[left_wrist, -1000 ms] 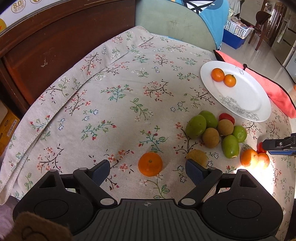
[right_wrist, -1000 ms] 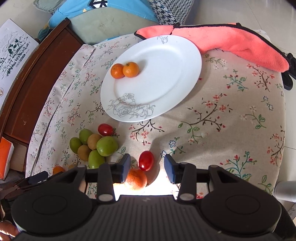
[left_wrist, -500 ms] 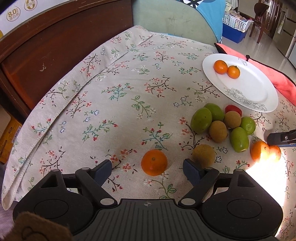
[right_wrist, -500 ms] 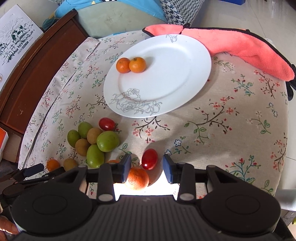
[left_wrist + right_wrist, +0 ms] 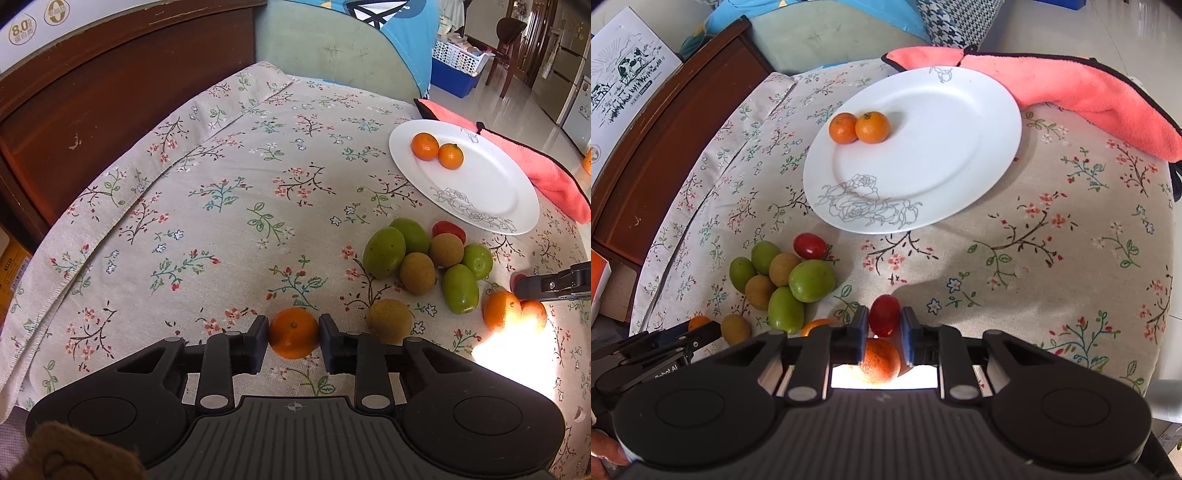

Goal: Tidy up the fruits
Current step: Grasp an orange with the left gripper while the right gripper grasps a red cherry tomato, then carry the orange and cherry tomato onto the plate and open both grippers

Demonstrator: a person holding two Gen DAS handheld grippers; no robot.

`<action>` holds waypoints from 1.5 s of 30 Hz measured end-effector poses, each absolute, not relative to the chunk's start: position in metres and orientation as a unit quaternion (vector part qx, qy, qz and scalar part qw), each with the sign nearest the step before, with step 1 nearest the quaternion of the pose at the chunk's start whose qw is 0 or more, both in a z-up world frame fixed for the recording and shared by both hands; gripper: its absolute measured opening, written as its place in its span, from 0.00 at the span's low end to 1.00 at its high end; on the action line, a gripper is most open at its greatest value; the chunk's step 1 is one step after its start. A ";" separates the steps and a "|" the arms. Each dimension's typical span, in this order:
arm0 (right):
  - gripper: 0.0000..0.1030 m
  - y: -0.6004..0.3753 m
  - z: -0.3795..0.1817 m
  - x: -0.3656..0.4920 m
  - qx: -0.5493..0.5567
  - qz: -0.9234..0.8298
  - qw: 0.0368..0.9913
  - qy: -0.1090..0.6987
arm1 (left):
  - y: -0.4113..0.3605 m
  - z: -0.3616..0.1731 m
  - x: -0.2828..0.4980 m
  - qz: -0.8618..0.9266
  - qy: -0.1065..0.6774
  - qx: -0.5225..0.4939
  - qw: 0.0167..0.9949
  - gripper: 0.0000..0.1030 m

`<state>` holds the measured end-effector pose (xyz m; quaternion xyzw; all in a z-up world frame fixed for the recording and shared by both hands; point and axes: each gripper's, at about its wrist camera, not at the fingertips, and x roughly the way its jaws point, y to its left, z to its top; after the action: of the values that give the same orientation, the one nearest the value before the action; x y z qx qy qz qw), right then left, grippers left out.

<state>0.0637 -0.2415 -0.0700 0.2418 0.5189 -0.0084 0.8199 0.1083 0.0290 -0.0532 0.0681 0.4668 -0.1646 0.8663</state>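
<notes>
While both tongs are clenched, one fruit is gripped by each: a small orange (image 5: 293, 338) is pinched by the left tongs (image 5: 292, 341) near the tabletop's near edge, and a cherry tomato (image 5: 884, 315) is squeezed by the right tongs (image 5: 884, 325), just beyond another orange (image 5: 880, 360) lying in a bright patch of sun. Two glossy oranges (image 5: 858, 127) are held by the round white plate (image 5: 960, 147), side by side and touching, near its rim; a grey rose outline is drawn on the plate. Between the plate and the tongs a cluster is counted: four smooth green oval fruits (image 5: 811, 280), three dull brown round ones (image 5: 784, 268) with one lying apart, and a second red tomato (image 5: 810, 246). A floral cloth (image 5: 221, 192) covers the tabletop, and a fuzzy pink towel (image 5: 1071, 92) is laid along its far edge.
</notes>
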 end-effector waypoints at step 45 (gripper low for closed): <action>0.18 -0.291 -0.018 0.095 0.314 -0.022 0.850 0.421 | -0.075 0.001 0.147 -0.243 0.401 0.017 0.883 0.26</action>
<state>0.0955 -0.2908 -0.0178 0.3145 0.4214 -0.0224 0.8503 0.1469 -0.0751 0.0014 0.0167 0.4005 -0.2433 0.8833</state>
